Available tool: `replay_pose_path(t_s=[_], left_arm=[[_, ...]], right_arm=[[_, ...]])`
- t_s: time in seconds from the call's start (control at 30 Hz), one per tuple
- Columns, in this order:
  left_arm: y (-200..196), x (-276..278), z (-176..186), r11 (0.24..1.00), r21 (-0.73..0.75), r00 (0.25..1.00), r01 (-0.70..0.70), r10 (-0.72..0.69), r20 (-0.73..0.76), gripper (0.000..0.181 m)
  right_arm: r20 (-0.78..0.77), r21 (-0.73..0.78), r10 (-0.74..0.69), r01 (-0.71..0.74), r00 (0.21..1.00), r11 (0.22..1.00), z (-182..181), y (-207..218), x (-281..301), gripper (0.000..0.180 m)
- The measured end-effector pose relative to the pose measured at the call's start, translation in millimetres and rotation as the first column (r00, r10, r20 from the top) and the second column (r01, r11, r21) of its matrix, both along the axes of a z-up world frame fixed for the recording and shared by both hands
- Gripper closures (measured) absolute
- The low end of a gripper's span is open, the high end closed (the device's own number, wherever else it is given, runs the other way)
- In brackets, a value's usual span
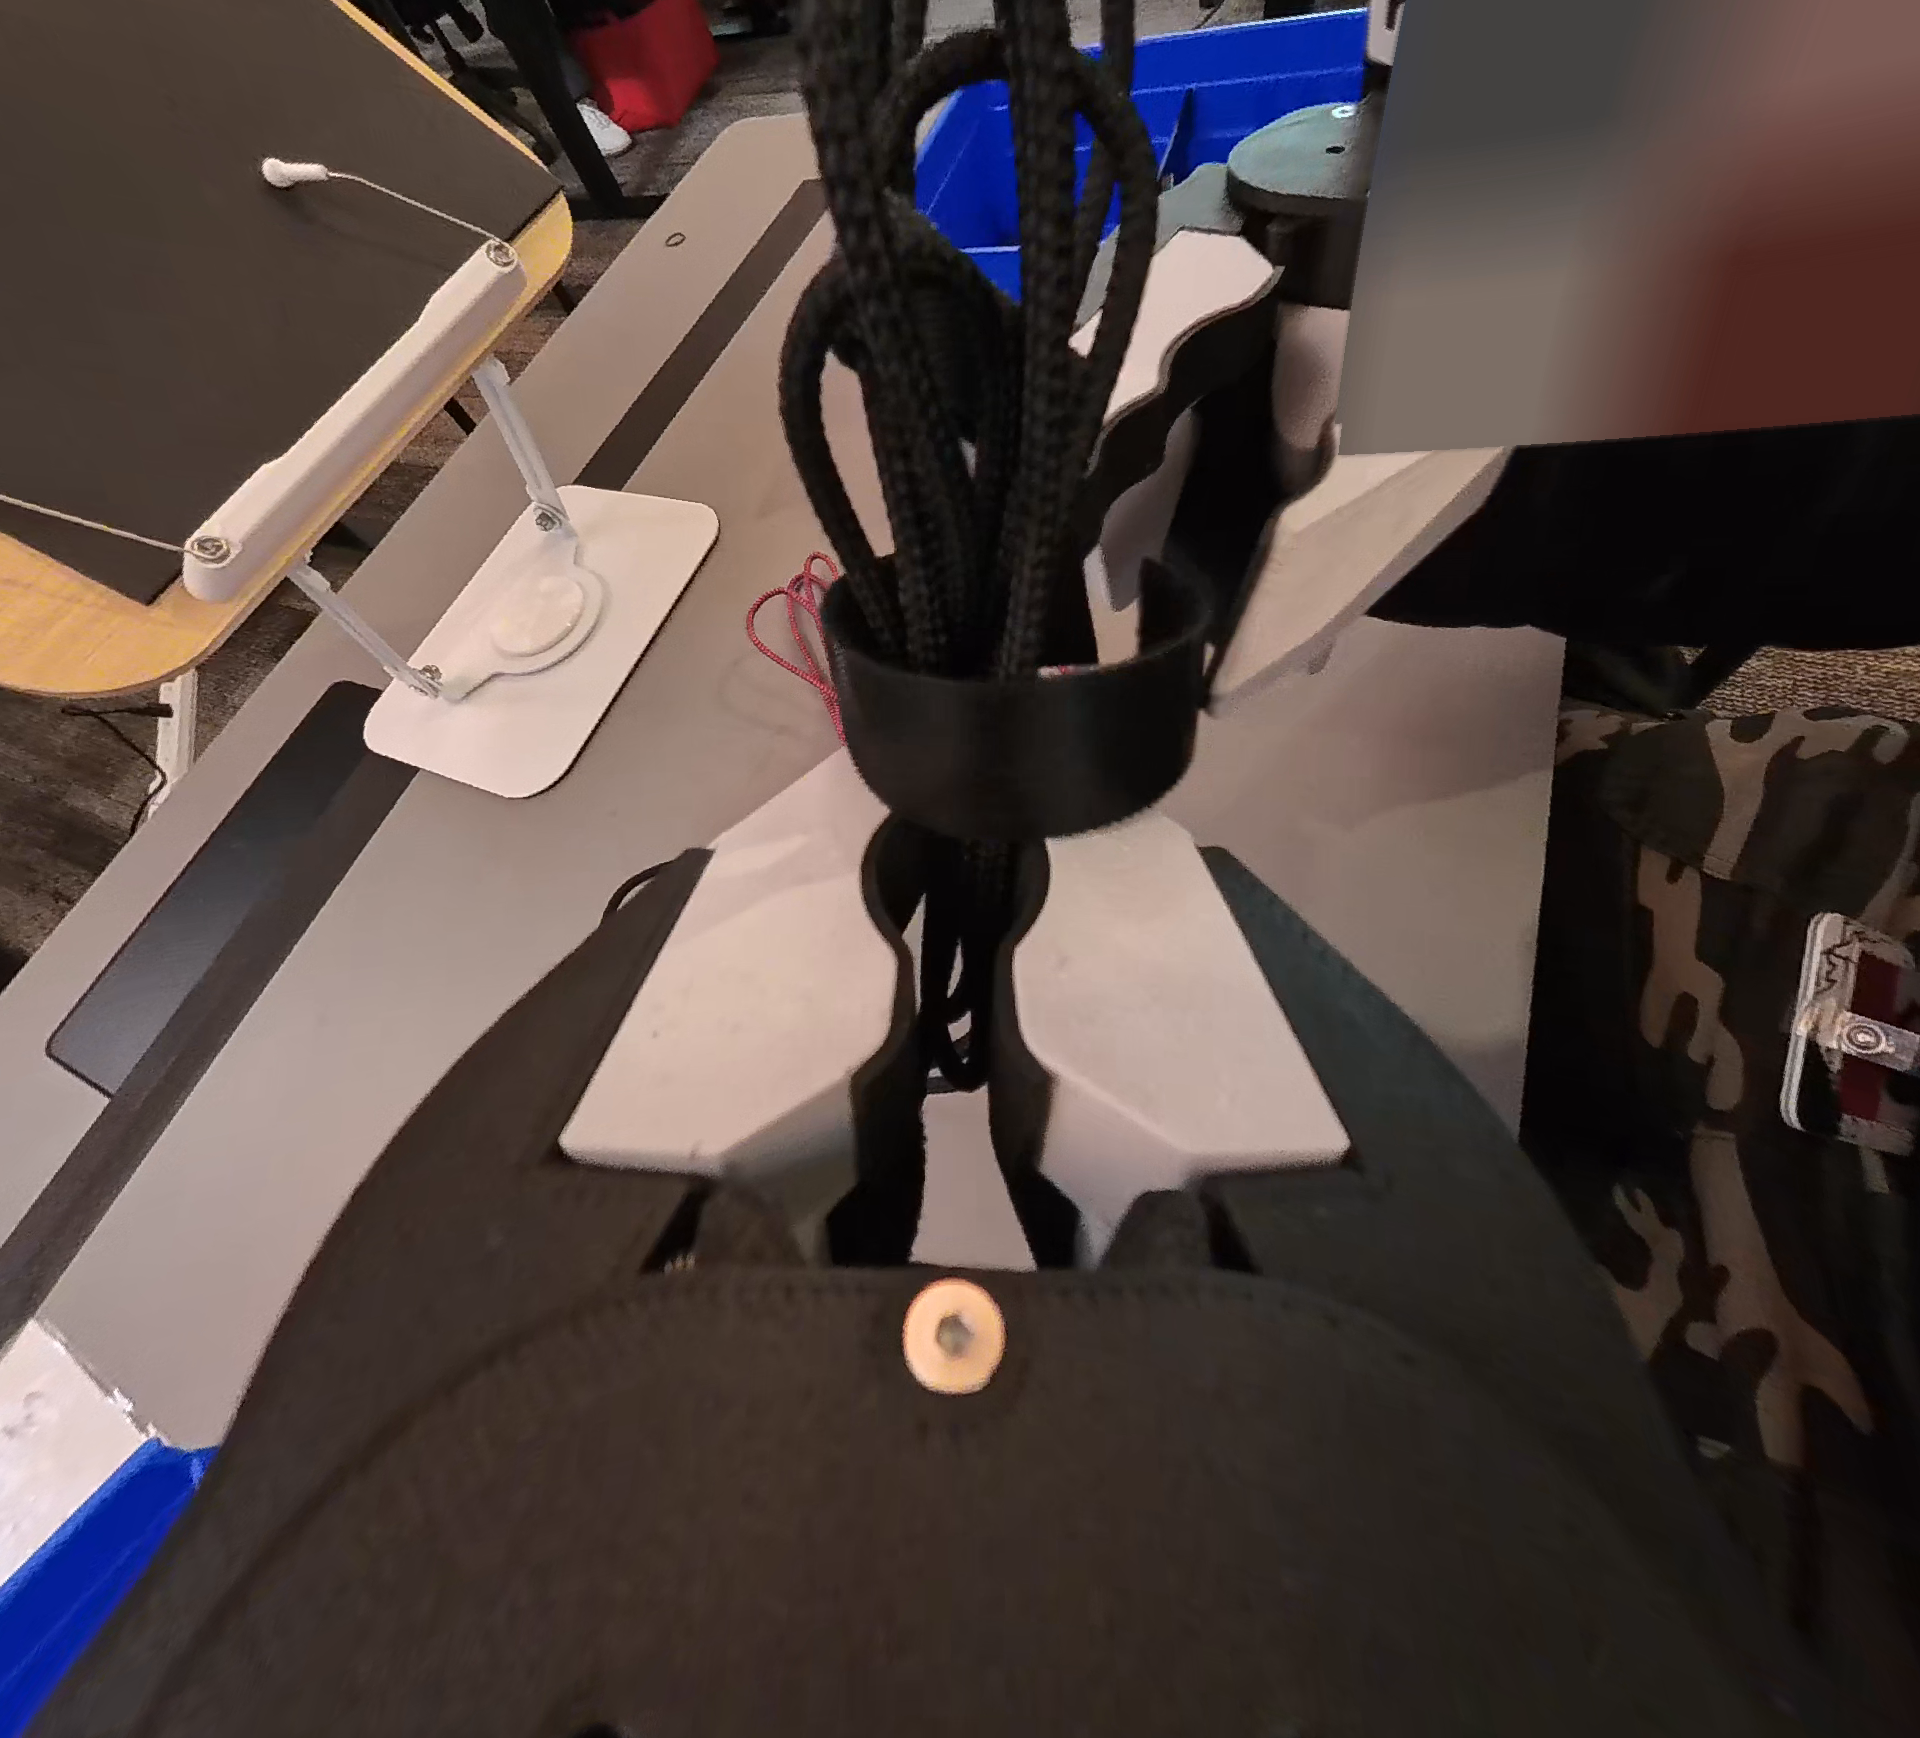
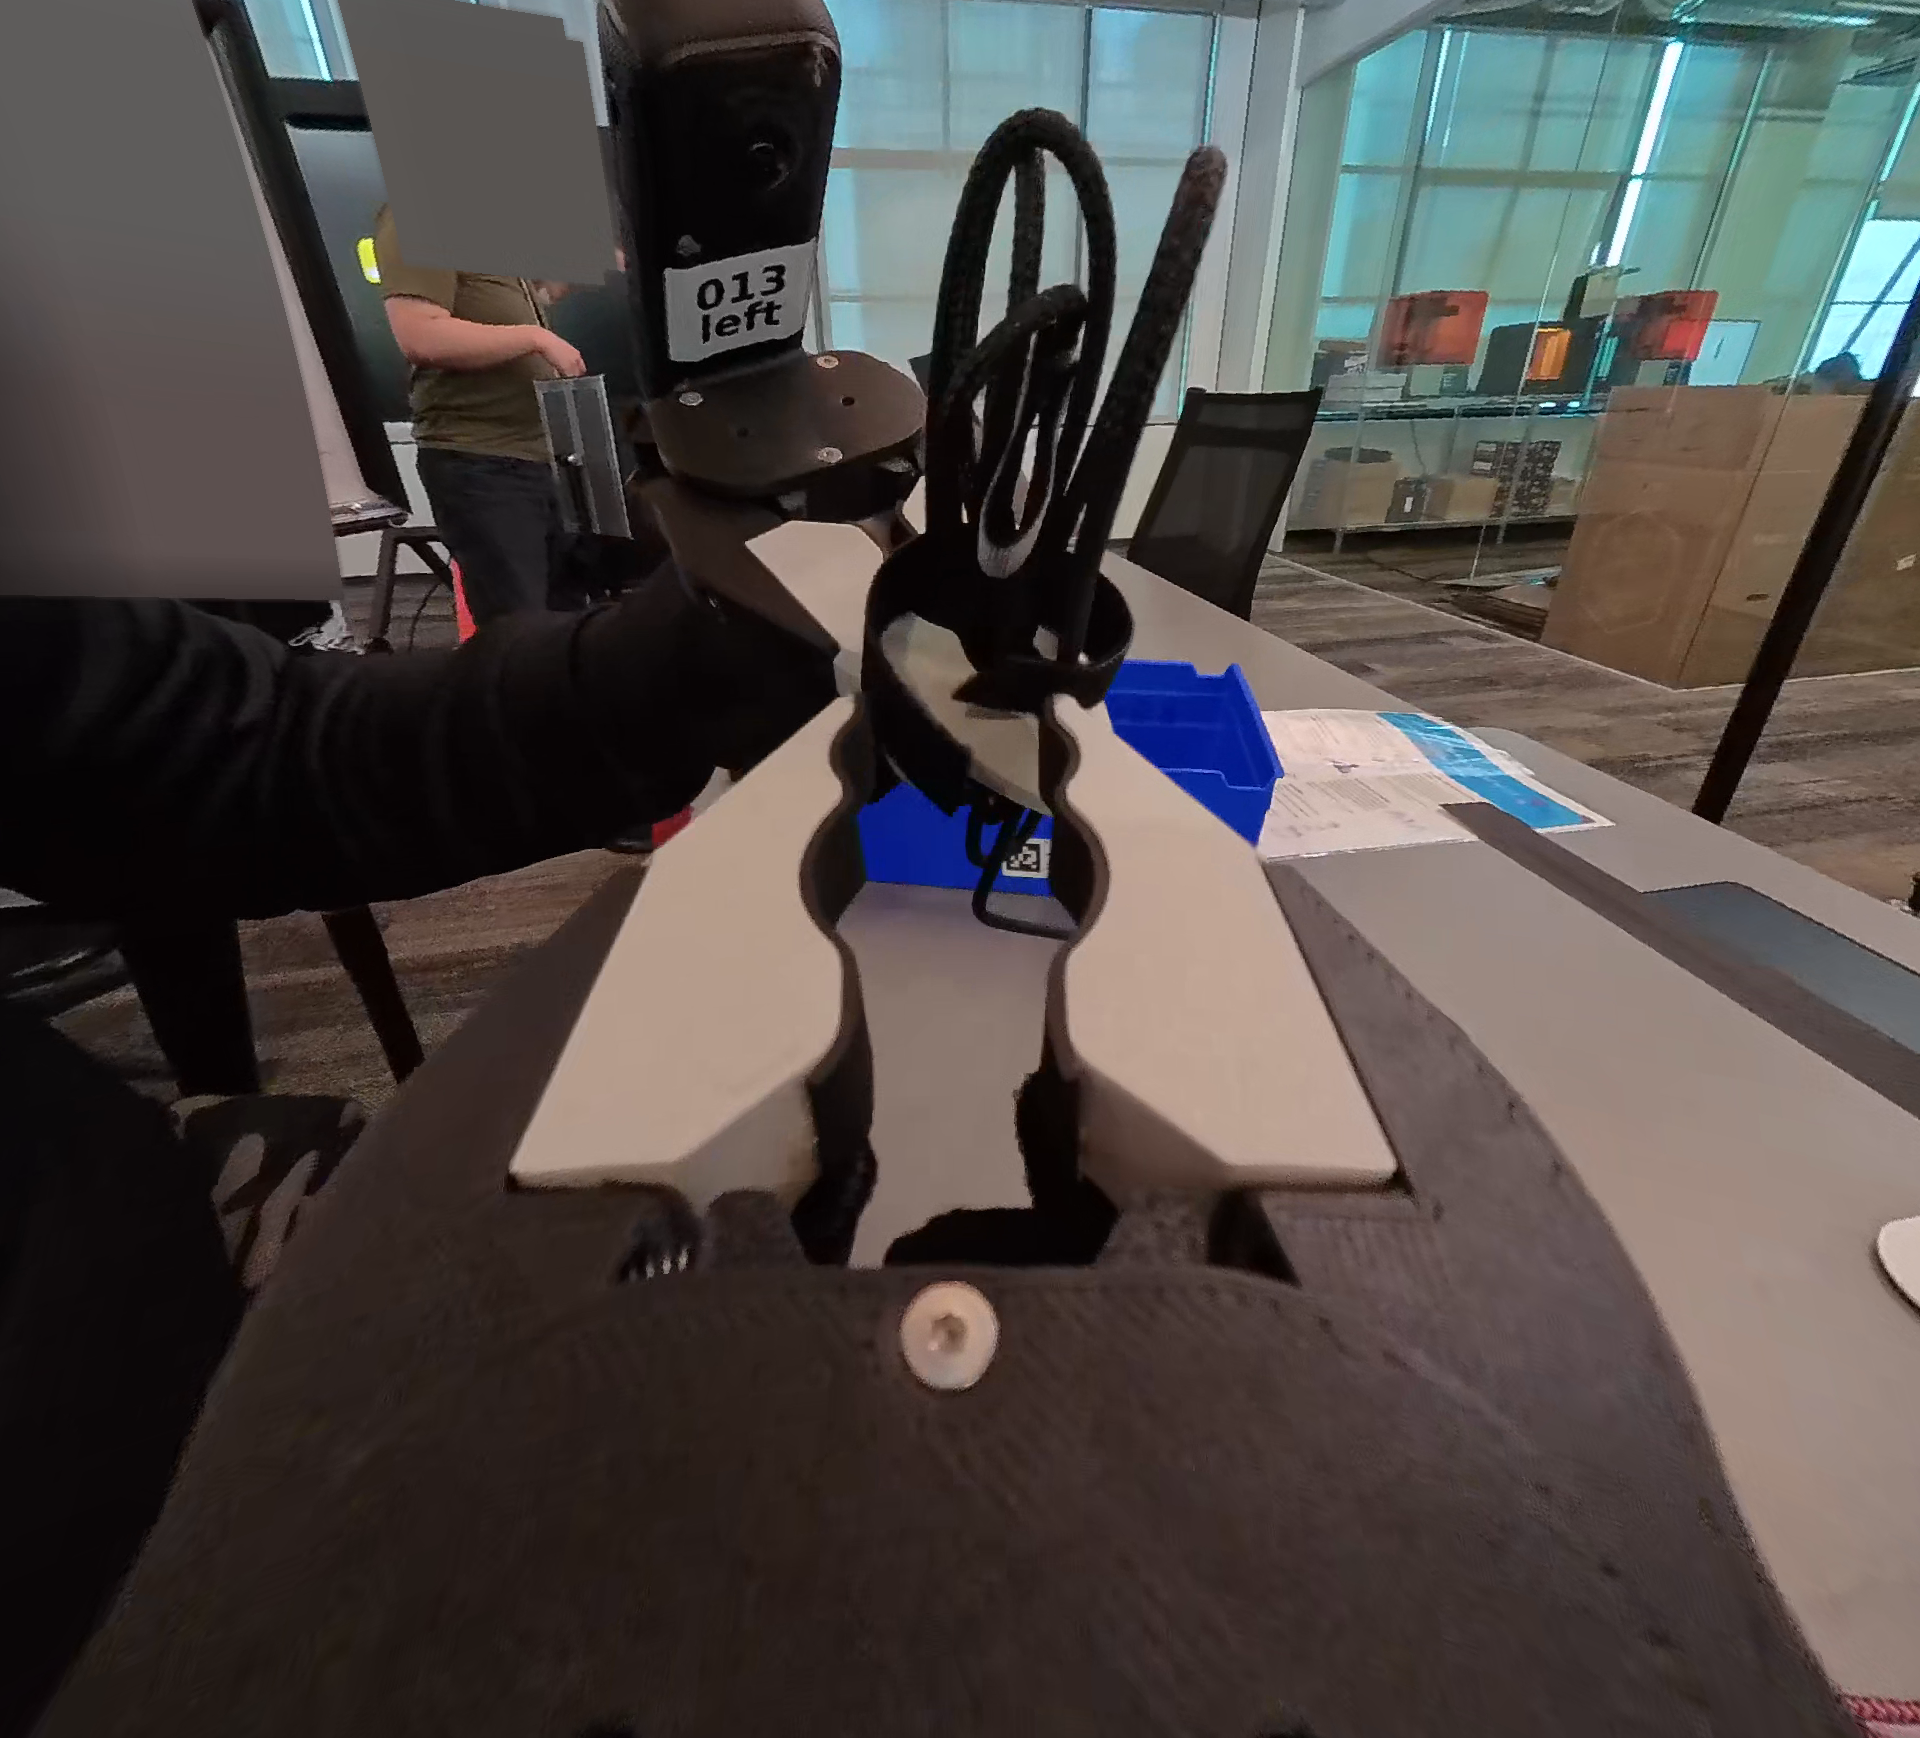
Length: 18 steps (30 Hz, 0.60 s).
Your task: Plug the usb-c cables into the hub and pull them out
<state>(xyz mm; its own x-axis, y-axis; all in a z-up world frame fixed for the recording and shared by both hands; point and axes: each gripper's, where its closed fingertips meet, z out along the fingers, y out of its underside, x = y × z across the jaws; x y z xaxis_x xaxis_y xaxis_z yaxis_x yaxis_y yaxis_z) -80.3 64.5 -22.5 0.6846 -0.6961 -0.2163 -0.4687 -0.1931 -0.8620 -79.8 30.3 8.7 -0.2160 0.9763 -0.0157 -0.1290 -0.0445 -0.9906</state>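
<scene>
A bundle of black braided cables is bound by a black strap. My left gripper is shut on the bundle just below the strap and holds it upright above the grey table. In the right wrist view the bundle and strap stand right at my right gripper, whose tips close on the strap's side. The right gripper also shows in the left wrist view, beside the strap's loose tab. No hub and no cable plug is in view.
A blue bin stands on the table behind the bundle, with papers to its right. A white stand and a thin red cord lie to the left. A person stands in the background. Spacing between my two grippers at the tips: around 4 cm.
</scene>
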Motion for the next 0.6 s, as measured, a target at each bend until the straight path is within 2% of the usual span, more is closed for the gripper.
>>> replay_pose_path(t_s=[0.3,0.6], left_arm=[[0.9,1.6,-1.3,1.0,0.003,1.0,-0.001,0.001,0.004,0.181],[1.4,2.1,-0.1,1.0,-0.001,0.999,0.003,-0.002,0.033,0.181]], right_arm=[[-0.01,0.045,0.005,-0.004,1.0,0.999,2.9,-0.2,-1.7,0.172],[-0.041,0.03,0.041,-0.04,0.998,0.999,4.9,-1.3,2.8,0.18]])
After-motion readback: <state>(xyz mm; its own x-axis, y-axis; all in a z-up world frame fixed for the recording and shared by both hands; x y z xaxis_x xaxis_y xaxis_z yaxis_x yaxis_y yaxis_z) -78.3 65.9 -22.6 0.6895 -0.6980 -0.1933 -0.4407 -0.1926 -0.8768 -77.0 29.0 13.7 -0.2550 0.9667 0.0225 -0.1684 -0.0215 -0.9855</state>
